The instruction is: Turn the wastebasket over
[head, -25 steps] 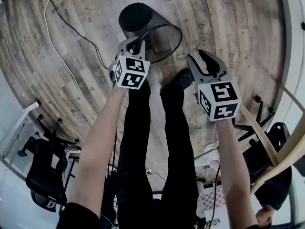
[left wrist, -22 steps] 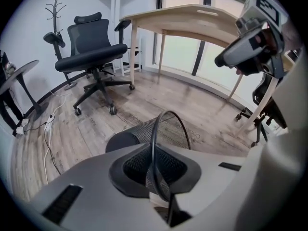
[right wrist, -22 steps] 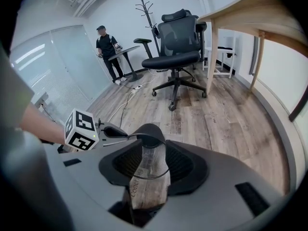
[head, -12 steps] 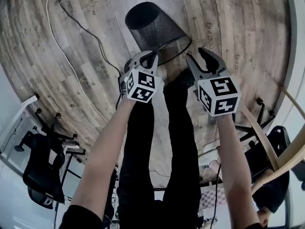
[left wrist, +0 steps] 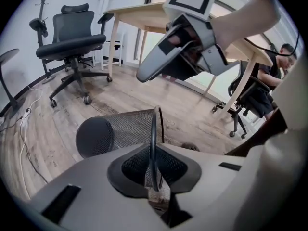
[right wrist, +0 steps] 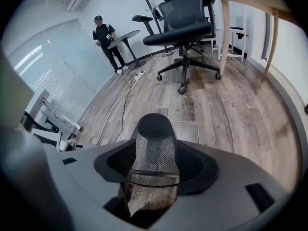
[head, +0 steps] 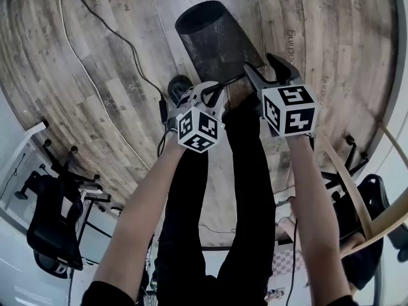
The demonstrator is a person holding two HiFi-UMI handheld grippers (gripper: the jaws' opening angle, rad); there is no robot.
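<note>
wastebasket (head: 213,40): black wire mesh, solid black base. floor (head: 95,81): grey-brown wood-grain planks. left gripper (head: 213,92), right gripper (head: 264,69): grey; cubes white with black square markers. cable (head: 60,14): white.

Head view: near rim of wastebasket (head: 215,37) partly hidden behind left gripper (head: 215,92). Left gripper view: seated person (left wrist: 283,57) cut off at right edge. Right gripper view: standing person (right wrist: 105,36) too small for detail.

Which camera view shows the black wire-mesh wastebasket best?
The head view: the black wire-mesh wastebasket shows nearly whole, tipped on its side, solid base farthest. The left gripper view shows its side, the rim clamped in the left gripper. The right gripper view shows it end-on, rim nearest.
</note>
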